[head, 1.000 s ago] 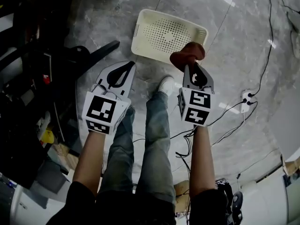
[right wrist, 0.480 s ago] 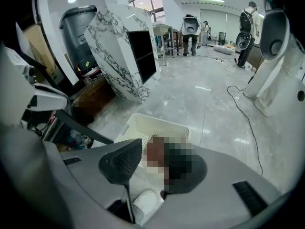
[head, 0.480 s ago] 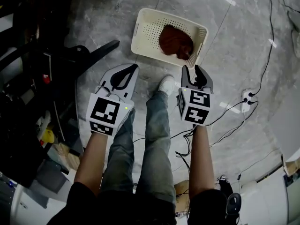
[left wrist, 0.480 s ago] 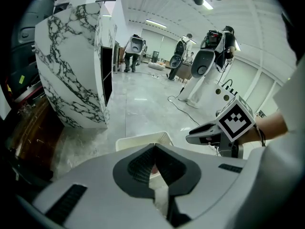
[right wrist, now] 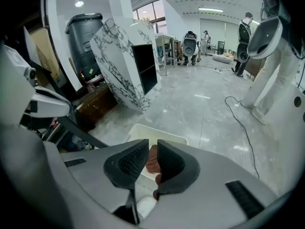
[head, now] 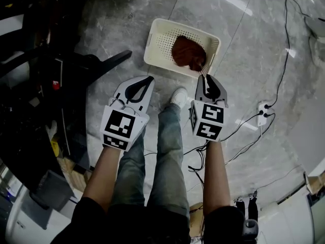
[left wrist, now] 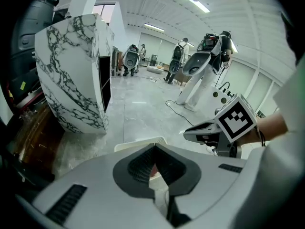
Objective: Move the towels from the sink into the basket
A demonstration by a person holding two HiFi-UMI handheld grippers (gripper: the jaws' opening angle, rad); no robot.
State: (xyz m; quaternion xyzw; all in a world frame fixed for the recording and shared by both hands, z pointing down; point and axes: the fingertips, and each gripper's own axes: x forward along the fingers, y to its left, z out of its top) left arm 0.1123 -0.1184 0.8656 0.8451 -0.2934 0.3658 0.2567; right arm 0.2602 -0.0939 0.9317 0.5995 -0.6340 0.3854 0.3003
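The towel [head: 188,52] has dropped into the basket [head: 152,34]. Right tongs [head: 205,77], just closing, slant down barely apart, empty; left tongs [head: 148,79] closed.

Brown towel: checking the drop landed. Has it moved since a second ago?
Yes. The brown towel dropped from above the basket's near right corner into the basket, toward its right wall.

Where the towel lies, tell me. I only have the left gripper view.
Observer: The head view shows the brown towel lying inside the white basket.
Operator: Report the right jaws.
Observer: On the right gripper, the jaws have just been closing. A narrow gap remains, and nothing is between them.
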